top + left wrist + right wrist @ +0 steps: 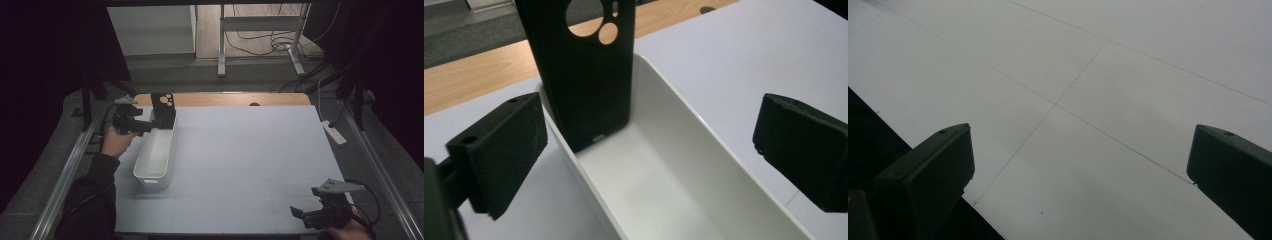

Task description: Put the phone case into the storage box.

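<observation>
A black phone case [584, 75] stands on end in the far end of a long white tub [155, 157], leaning against the tub's end wall — matte, soft-looking rubber or silicone, with one large round cut-out and a smaller one near its top edge and a small slot at the bottom. The tub is smooth, glossy plastic with rounded corners and thin straight walls, sitting on the left part of the pale table mat [250, 165], which is flat and dull with faint seam lines crossing it. Past the mat's far edge a strip of light wood tabletop [225, 99] shows. The left gripper [649, 145] hovers just beside the case at the tub's far end, its blocky black jaws spread wide, the pads grainy and foam-like; nothing is between them and they touch neither case nor tub. The right gripper [1078, 165] rests low at the near right corner of the mat, well apart from the tub — jaws also spread, holding nothing, with bare mat beneath.
</observation>
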A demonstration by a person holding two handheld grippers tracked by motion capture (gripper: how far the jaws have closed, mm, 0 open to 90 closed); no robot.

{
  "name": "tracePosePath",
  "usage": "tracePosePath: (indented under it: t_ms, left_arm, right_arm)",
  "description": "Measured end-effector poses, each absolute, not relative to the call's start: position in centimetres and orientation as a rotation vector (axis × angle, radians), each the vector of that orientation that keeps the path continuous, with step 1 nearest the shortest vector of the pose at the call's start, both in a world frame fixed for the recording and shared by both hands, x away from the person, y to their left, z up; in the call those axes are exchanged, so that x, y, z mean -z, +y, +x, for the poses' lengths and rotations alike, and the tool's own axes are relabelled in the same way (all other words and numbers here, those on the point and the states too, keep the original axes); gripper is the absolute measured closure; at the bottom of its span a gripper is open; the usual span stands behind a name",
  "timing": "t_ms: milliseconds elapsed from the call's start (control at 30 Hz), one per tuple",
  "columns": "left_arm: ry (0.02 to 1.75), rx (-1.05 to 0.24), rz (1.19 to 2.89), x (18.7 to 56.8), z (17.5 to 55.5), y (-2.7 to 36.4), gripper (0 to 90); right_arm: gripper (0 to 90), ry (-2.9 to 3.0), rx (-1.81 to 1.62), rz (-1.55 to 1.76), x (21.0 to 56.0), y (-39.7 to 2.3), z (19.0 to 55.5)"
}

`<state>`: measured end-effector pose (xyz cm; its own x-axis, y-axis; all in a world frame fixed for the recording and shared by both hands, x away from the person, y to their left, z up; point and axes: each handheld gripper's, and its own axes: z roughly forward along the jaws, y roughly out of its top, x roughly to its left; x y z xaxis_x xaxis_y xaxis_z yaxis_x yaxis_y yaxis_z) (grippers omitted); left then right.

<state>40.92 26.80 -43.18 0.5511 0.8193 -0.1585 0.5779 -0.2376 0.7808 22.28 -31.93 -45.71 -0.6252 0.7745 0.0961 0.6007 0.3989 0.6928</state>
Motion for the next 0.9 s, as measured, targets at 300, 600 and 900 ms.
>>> tracePosePath:
  t_ms: [300, 600, 900]
  left_arm:
    - [1.113, -0.373, 1.951, 43.1, 39.5, 25.9, 0.0]
    - [1.079, -0.355, 1.968, 43.1, 37.9, 25.1, 0.0]
    - [1.067, -0.326, 1.927, 43.1, 36.4, 24.8, 0.0]
  right_arm:
    - [0.0, 2.411, -1.057, 1.224, 45.7, -32.0, 22.3]
    - [0.0, 2.415, -1.052, 1.218, 45.7, -32.0, 22.3]
    - [0.0, 2.417, -1.049, 1.214, 45.7, -32.0, 22.3]
